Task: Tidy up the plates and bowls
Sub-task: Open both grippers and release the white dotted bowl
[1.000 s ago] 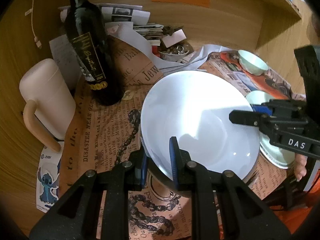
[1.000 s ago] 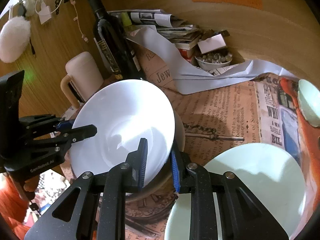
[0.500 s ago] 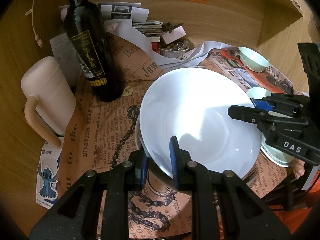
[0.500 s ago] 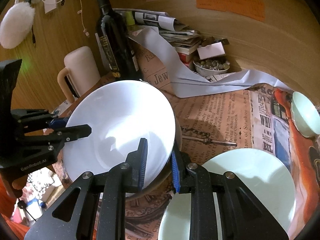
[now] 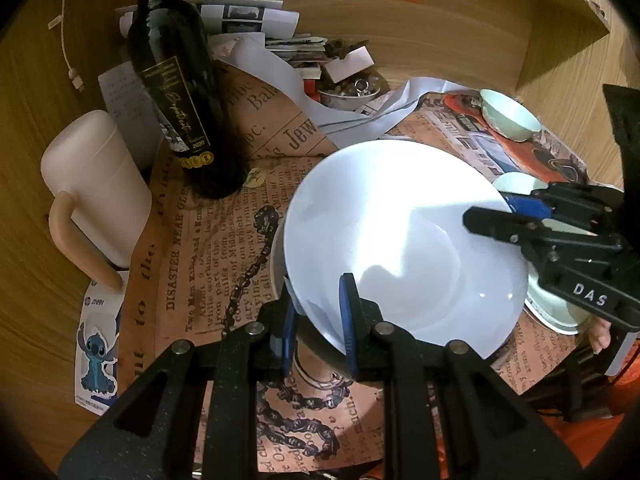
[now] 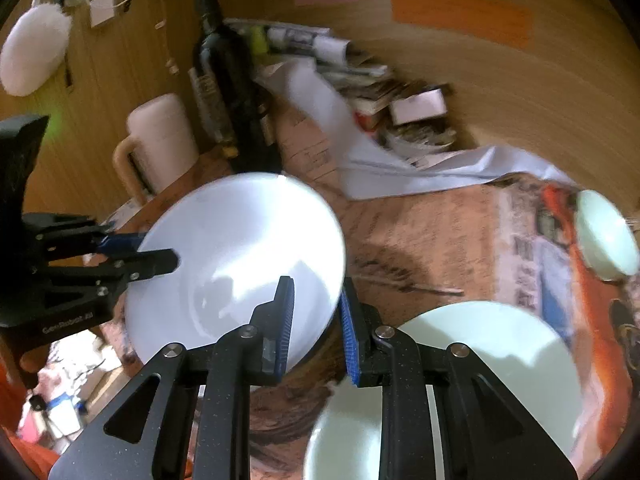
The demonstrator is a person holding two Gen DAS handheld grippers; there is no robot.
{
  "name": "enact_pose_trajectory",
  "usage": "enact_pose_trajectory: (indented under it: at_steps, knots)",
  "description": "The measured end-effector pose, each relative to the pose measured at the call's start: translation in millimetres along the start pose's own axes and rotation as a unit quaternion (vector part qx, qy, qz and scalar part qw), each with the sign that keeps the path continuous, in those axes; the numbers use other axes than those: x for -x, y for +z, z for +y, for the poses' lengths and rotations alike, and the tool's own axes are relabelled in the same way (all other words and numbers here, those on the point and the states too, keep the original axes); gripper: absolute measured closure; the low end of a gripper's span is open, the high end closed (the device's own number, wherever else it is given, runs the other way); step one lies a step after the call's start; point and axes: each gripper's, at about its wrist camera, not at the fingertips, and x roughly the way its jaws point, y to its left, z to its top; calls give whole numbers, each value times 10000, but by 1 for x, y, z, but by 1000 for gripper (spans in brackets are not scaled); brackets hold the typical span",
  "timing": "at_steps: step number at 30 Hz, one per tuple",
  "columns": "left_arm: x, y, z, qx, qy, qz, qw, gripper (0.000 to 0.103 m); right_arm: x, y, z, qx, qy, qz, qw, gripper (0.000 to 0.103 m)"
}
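Note:
A large white plate (image 5: 400, 236) is held tilted above a second dish half hidden beneath it. My left gripper (image 5: 318, 320) is shut on the plate's near rim. My right gripper (image 6: 314, 320) is shut on the opposite rim of the same plate (image 6: 240, 256). A pale green plate (image 6: 472, 380) lies flat on the newspaper to the right. A small pale green bowl (image 5: 508, 116) sits at the far right, also in the right wrist view (image 6: 604, 236).
A dark wine bottle (image 5: 176, 92) and a pink lidded mug (image 5: 96, 188) stand at the left. A small dish of trinkets (image 5: 348, 92) and a paper pile sit at the back against the wooden wall. Newspaper (image 5: 208, 256) covers the table.
Both grippers have lifted the white plate slightly and drawn back, still holding its rims. The right wrist view is now blurred by motion.

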Motion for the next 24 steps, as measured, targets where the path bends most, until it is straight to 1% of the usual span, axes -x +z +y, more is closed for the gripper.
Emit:
enact_pose_trajectory:
  at_steps: [2, 3, 4, 7, 9, 11, 12, 13, 15, 17, 19, 23, 24]
  knots:
    - [2, 2, 1, 12, 56, -92, 9999, 83, 6, 3, -2, 20, -18, -159, 9999, 70]
    - [2, 2, 1, 23, 88, -101, 9999, 81, 9, 4, -4, -8, 36, -191, 9998, 69]
    - [2, 3, 2, 28, 126, -107, 9999, 77, 10, 5, -6, -44, 43, -223, 9997, 68]
    - [4, 6, 2, 13, 308, -228, 9993, 68, 14, 6, -10, -60, -48, -275, 9996, 68]
    - [7, 8, 2, 19, 343, -326, 9989, 64, 17, 7, -15, -124, -61, -315, 9994, 68]
    - [11, 10, 2, 32, 341, -412, 9986, 53, 20, 7, -20, -191, -69, -358, 9992, 63]
    - [13, 12, 2, 42, 375, -472, 9982, 46, 22, 7, -23, -233, -82, -397, 9989, 61]
    - [14, 13, 2, 47, 405, -514, 9978, 45, 26, 6, -27, -277, -110, -454, 9985, 58]
    - [19, 17, 1, 34, 438, -613, 9972, 44, 31, 6, -33, -329, -153, -535, 9979, 56]
    - [24, 23, 0, 62, 416, -732, 9964, 42, 39, 6, -41, -389, -237, -613, 9971, 53]
    - [28, 29, -1, 105, 346, -834, 9959, 33, 46, 5, -50, -443, -338, -698, 9960, 52]
    - [36, 45, -13, 123, 164, -1059, 9942, 27, 66, 2, -75, -638, -600, -862, 9924, 50]
    - [37, 49, -18, 115, 114, -1096, 9938, 23, 70, 2, -82, -686, -680, -900, 9913, 48]
